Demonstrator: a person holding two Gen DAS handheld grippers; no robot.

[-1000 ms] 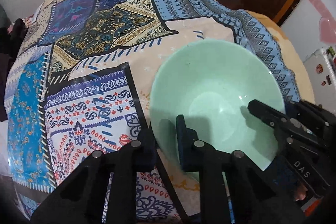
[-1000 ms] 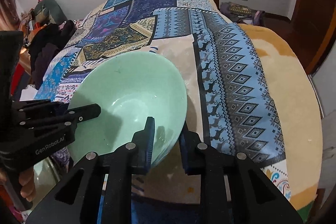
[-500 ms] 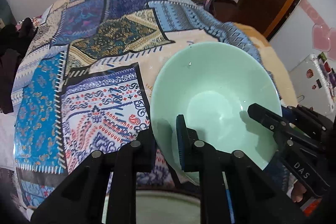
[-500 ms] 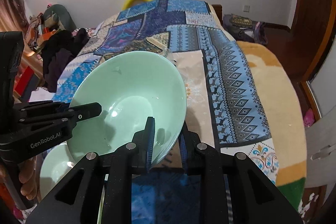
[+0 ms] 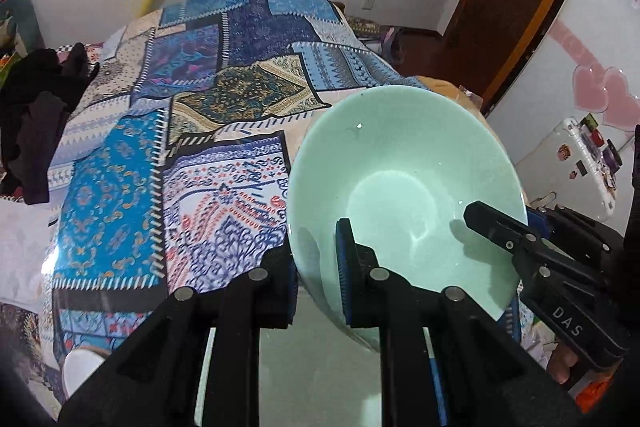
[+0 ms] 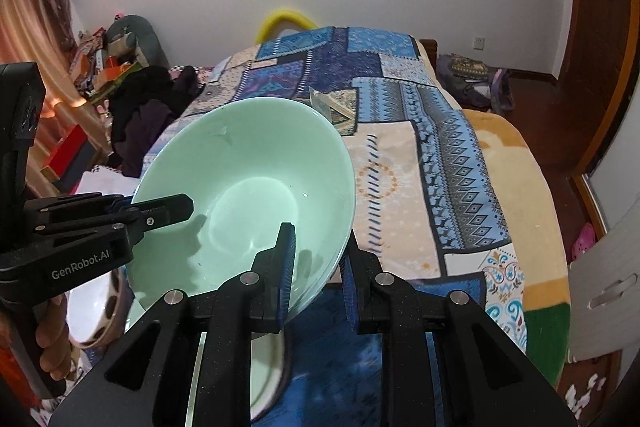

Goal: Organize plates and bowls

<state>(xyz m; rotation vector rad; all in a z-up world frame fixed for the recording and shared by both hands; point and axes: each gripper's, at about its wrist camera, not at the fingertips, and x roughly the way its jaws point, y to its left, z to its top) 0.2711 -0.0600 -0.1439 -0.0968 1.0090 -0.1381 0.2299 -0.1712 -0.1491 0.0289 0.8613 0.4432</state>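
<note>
A large pale green bowl is held in the air between both grippers, above the patterned cloth. My left gripper is shut on its left rim, one finger inside and one outside. My right gripper is shut on its right rim in the same way. The bowl also shows in the right wrist view, with the left gripper clamped at its far side. The right gripper shows in the left wrist view. Below the bowl lies a pale green plate, partly hidden by the fingers.
A white bowl with a patterned rim sits low at the left; it also shows in the left wrist view. The patchwork cloth covers the bed. Dark clothes lie at its left edge. A door stands right.
Both grippers have lifted the green bowl up and back from the cloth. The plate and the white bowl below have come into view.
</note>
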